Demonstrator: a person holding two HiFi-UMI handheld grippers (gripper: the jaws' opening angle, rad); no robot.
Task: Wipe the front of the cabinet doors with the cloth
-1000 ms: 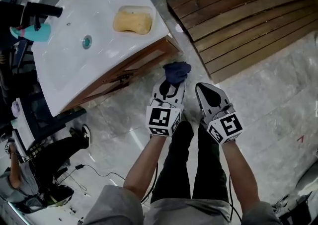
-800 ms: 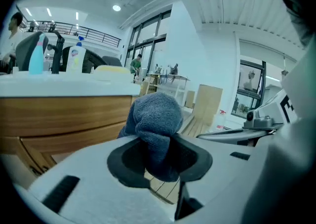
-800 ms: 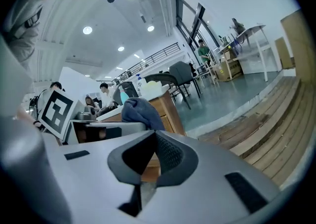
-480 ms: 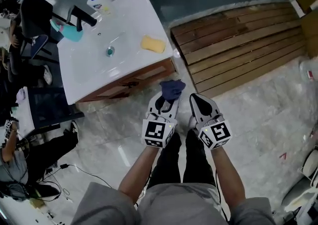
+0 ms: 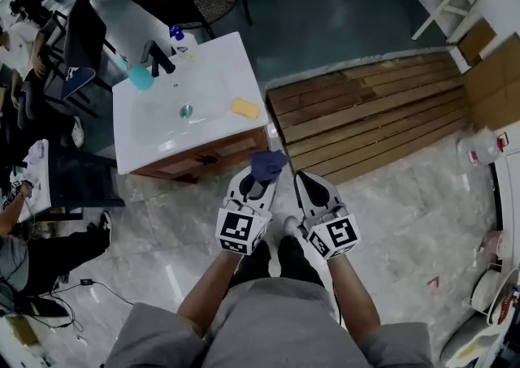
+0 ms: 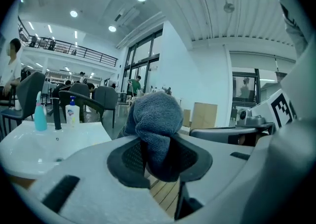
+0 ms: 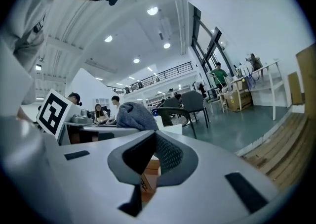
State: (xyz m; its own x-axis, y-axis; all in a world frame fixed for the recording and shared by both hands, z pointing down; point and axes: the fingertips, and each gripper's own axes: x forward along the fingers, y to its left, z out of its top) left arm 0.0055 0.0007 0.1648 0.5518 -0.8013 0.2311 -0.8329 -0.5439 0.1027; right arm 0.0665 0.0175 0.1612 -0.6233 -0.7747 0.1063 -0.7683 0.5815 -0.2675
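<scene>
Head view, nearest first. Your legs and both forearms fill the bottom of the frame, and you stand on a pale marbled floor (image 5: 390, 220).

Left gripper (image 5: 258, 179): jaws pinching the dark blue cloth (image 5: 266, 164), which bunches out past the tips. The left gripper view confirms it: the cloth is clamped between the two dark pads and bulges above them.

Right gripper (image 5: 305, 183): just beside the left one and roughly parallel to it. In the right gripper view the jaws are pressed together at the tips with nothing between them. The cloth shows to their left in that view.

Cloth position: from above it overlaps the right front corner of the wooden cabinet (image 5: 175, 165). That view does not show whether it touches the cabinet doors (image 5: 213, 155). In the left gripper view the white worktop (image 6: 24, 154) sits low and left, beyond the jaws and apart from the cloth.

On the worktop: a yellow sponge (image 5: 245, 108) near the right edge, a drain (image 5: 186, 111) mid-basin, then a black tap (image 5: 154, 56), a teal bottle (image 5: 140, 76) and a pump bottle (image 5: 180, 37) along the far edge.

Right of the cabinet: a slatted wooden platform (image 5: 366, 110) on the floor. Beyond the worktop: dark chairs (image 5: 195, 5).
</scene>
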